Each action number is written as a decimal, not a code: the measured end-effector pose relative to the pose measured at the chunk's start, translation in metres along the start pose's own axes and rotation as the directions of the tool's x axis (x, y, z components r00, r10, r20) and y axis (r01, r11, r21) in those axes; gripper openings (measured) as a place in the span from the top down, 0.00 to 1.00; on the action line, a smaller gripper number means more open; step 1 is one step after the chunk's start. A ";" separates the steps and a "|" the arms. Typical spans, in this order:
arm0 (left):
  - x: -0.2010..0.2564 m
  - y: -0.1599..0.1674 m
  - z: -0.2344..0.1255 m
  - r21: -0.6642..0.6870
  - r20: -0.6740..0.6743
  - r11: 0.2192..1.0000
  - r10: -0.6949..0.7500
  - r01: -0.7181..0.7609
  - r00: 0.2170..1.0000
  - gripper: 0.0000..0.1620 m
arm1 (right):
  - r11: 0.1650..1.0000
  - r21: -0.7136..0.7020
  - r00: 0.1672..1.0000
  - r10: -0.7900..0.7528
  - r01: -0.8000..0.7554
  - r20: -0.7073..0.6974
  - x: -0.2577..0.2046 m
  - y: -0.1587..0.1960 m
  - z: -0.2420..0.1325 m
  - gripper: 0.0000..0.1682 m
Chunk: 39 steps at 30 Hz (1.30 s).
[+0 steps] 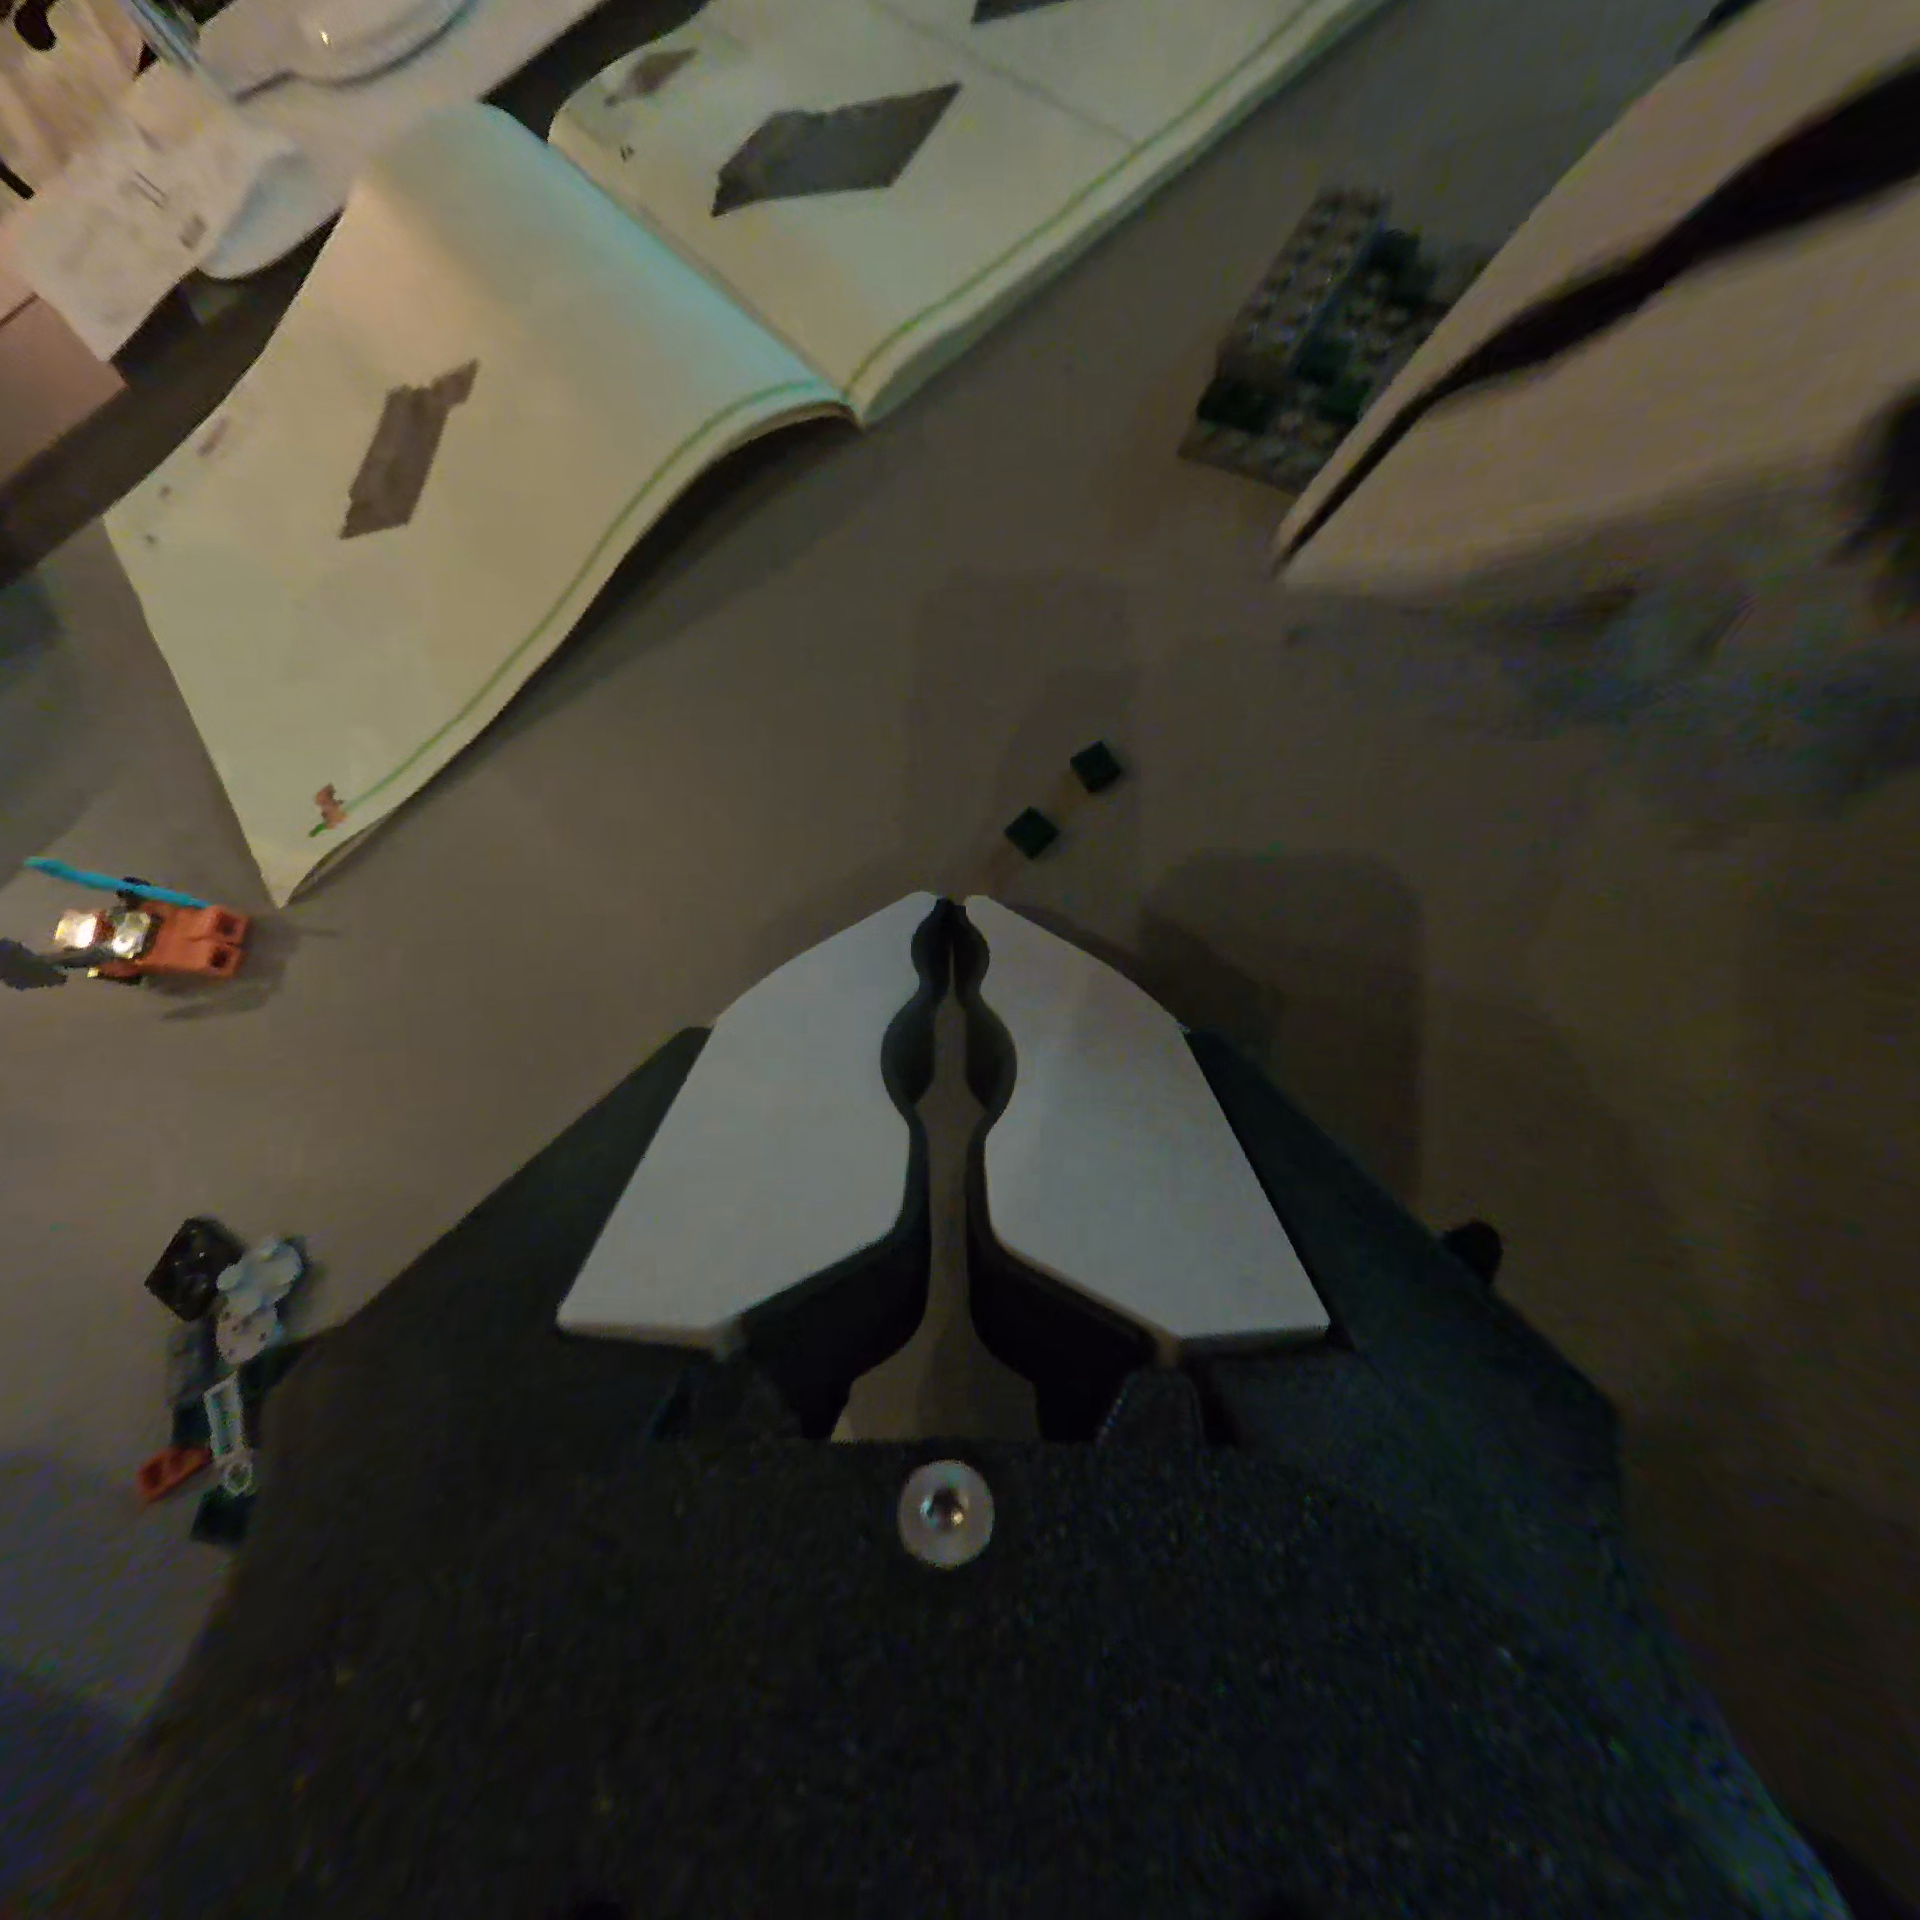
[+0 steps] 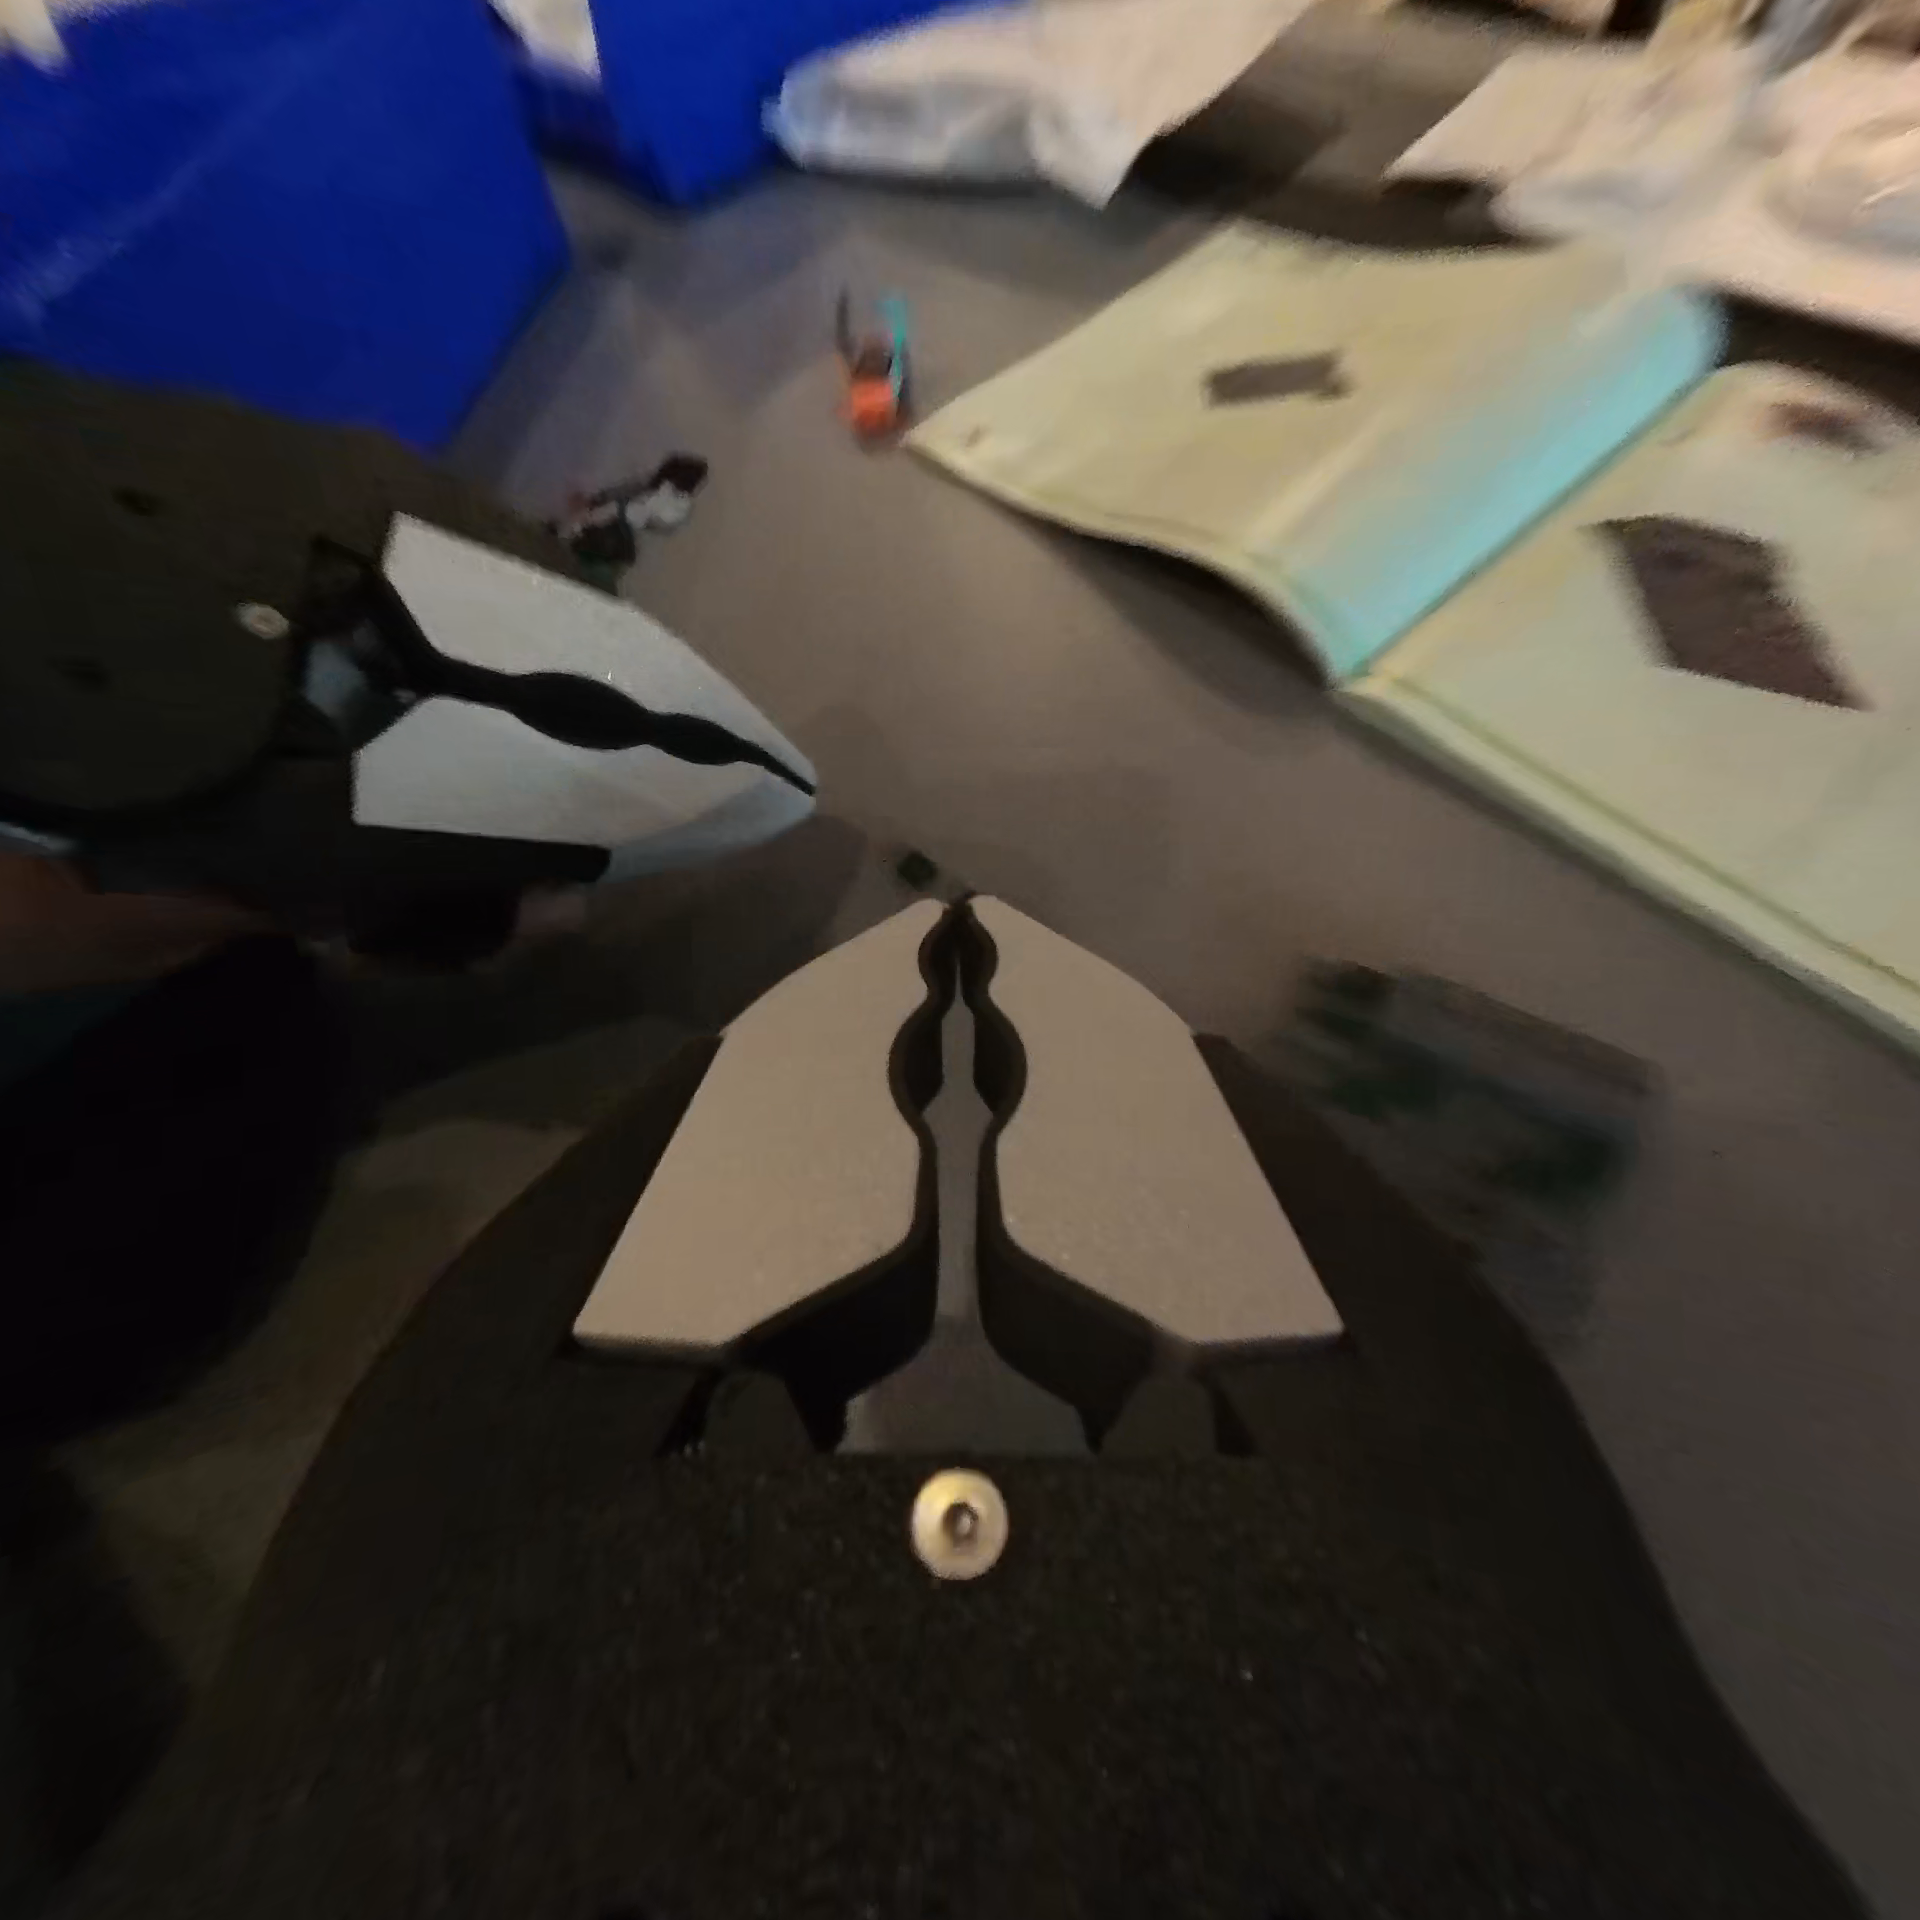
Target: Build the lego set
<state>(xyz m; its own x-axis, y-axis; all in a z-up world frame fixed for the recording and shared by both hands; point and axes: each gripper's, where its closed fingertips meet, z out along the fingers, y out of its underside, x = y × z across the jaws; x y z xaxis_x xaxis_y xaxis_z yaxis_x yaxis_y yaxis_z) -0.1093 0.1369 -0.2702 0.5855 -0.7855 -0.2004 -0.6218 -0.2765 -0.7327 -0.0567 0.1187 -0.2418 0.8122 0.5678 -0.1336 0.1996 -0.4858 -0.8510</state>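
Note:
My left gripper [image 1: 954, 902] is shut, low over the grey table. Just past its tips lies a thin tan strip [image 1: 1039, 842] with two small dark green square pieces [image 1: 1101, 767] beside it. I cannot tell whether the tips touch the strip. A partly built green and grey studded plate [image 1: 1320, 343] sits farther back; it is a blur in the right wrist view [image 2: 1455, 1070]. My right gripper [image 2: 958, 902] is shut, with a small dark green piece [image 2: 914, 868] just beyond its tips. The left gripper [image 2: 805, 784] shows close by on its left. The right gripper's white fingers [image 1: 1558, 478] loom blurred at the upper right.
An open instruction booklet [image 1: 623, 364] lies at the back, also in the right wrist view [image 2: 1455, 540]. A small orange figure with a teal bar [image 1: 135, 935] and a pile of loose pieces [image 1: 223, 1340] lie left. Blue bins [image 2: 260, 208] and plastic bags [image 2: 1039, 104] stand behind.

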 end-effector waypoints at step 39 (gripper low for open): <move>0.001 0.001 0.002 0.023 -0.012 1.000 0.007 -0.007 1.000 1.00 | 0.986 -0.069 0.924 -0.168 0.154 -0.344 0.210 -0.010 -0.065 1.00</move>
<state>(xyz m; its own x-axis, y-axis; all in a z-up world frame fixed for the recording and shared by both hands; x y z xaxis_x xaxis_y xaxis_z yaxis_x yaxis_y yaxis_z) -0.1080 0.1366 -0.2725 0.5747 -0.7942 -0.1975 -0.6137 -0.2585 -0.7461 0.1482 0.1995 -0.2282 0.9052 0.3781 0.1942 0.3595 -0.4374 -0.8243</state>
